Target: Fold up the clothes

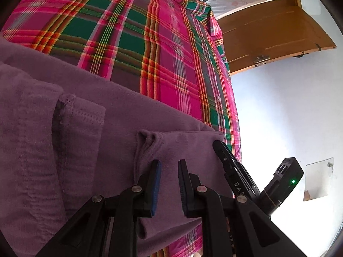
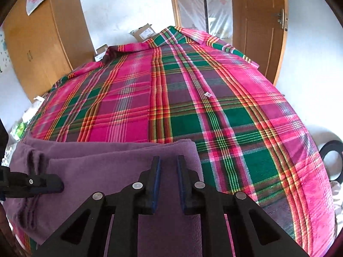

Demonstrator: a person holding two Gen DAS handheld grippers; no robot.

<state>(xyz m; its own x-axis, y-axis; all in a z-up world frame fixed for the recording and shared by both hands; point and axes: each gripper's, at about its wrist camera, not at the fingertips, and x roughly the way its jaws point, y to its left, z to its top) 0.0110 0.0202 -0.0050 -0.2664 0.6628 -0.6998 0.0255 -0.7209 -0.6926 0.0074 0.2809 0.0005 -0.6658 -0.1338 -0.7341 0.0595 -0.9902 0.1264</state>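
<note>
Firstly, the left wrist view. The left gripper [image 1: 169, 165] hangs over a purple garment [image 1: 120, 115] lying on a pink and green plaid bedspread [image 1: 133, 34]. Its jaws stand a modest gap apart, blue pads facing each other, with nothing between them; purple cloth shows through the gap. Whether the fingertips touch the fabric cannot be told. The garment is folded into layers: a stitched hem [image 1: 83, 115] lies at left, and a small pinched ridge of cloth sits just beyond the left finger. The garment's left and lower parts are cut off by the frame and hidden by the gripper's body. At right, the right gripper [image 1: 218, 145] reaches in over the garment's edge; only one black finger is plainly seen, so its opening cannot be judged here. A wooden door [image 1: 268, 34] stands beyond the bed, against an overexposed white wall.

Next, the right wrist view. The right gripper [image 2: 168, 160] sits above the garment's near right portion, close to its right edge. Its jaws are parted by a narrow gap and grip nothing. The purple garment [image 2: 103, 162] lies at the bedspread's [image 2: 214, 107] near left corner. The left gripper [image 2: 57, 184] enters from the left edge, mostly cut off, its tip over the bunched folds. Cardboard boxes [image 2: 143, 32] beyond the bed are too blurred to read.
</note>
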